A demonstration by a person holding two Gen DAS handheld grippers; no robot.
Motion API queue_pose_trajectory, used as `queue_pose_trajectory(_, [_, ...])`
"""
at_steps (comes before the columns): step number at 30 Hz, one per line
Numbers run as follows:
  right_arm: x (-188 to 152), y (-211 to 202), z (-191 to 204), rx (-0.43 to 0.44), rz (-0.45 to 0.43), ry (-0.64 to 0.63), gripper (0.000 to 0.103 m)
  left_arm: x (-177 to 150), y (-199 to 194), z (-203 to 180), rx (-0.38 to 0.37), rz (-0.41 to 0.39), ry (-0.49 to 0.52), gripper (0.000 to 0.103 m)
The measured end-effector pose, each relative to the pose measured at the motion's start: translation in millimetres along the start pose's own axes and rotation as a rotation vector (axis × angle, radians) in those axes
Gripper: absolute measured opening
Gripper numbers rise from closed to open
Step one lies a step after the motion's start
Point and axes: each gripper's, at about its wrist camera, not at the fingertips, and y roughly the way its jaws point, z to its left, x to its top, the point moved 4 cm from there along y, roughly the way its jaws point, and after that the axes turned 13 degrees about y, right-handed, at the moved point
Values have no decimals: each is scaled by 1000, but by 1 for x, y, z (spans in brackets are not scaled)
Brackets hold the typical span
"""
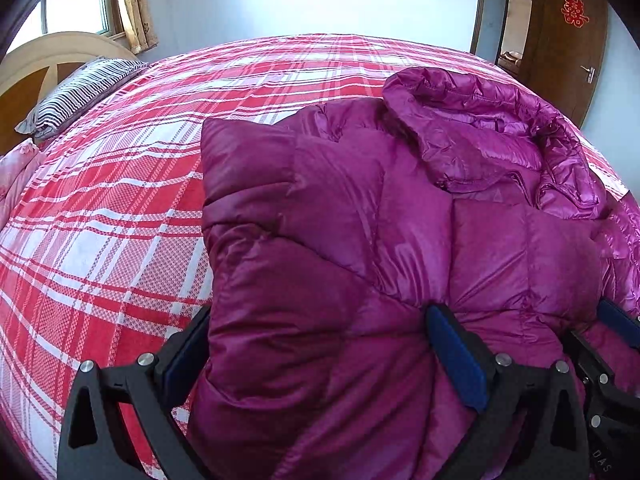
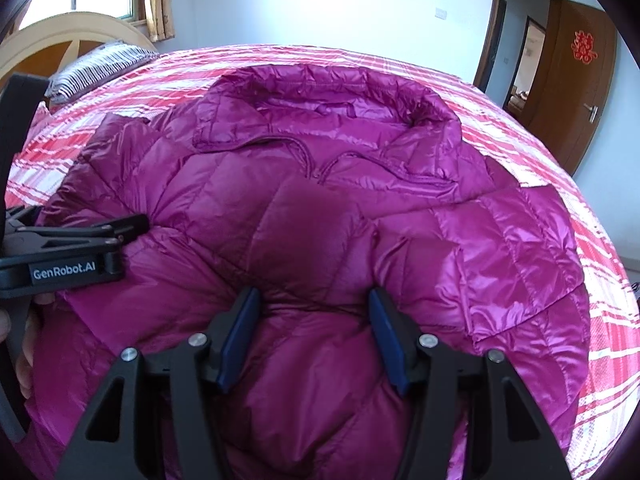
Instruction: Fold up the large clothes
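Observation:
A large magenta puffer jacket lies on the bed, collar toward the far side. My left gripper has its jaws around a thick fold of the jacket's near edge and holds it. My right gripper also grips a bunched fold of the jacket, front centre, below the collar. The right gripper's finger shows at the right of the left wrist view. The left gripper's body shows at the left of the right wrist view.
The bed has a red and white plaid sheet. A striped pillow lies by the wooden headboard at the far left. A window with a curtain is behind it. A brown door stands open at the right.

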Motion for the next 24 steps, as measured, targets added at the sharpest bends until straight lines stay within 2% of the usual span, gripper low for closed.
queue_pose_trajectory(11, [-1,0,-1,7,-3,5,58,1,-2,6,-24,2,-14,102])
queue_pose_trajectory(14, [0,0,-2,18,-3,13,58,9,-24,11,28,-40,-8,102])
queue_pose_trajectory(17, [0,-1,-2,20,-6,14,58,42,-58,12,15,-167,28,102])
queue_pose_trajectory(19, [0,-1,-1,11,-9,6,59,71,-66,6,13,-218,64,102])
queue_pose_trajectory(21, [-1,-1,1,2,-14,-2,59,97,-56,-5,15,-221,125,102])
queue_pose_trajectory(24, [0,-2,0,6,-13,0,59,127,-19,-25,96,-171,226,102])
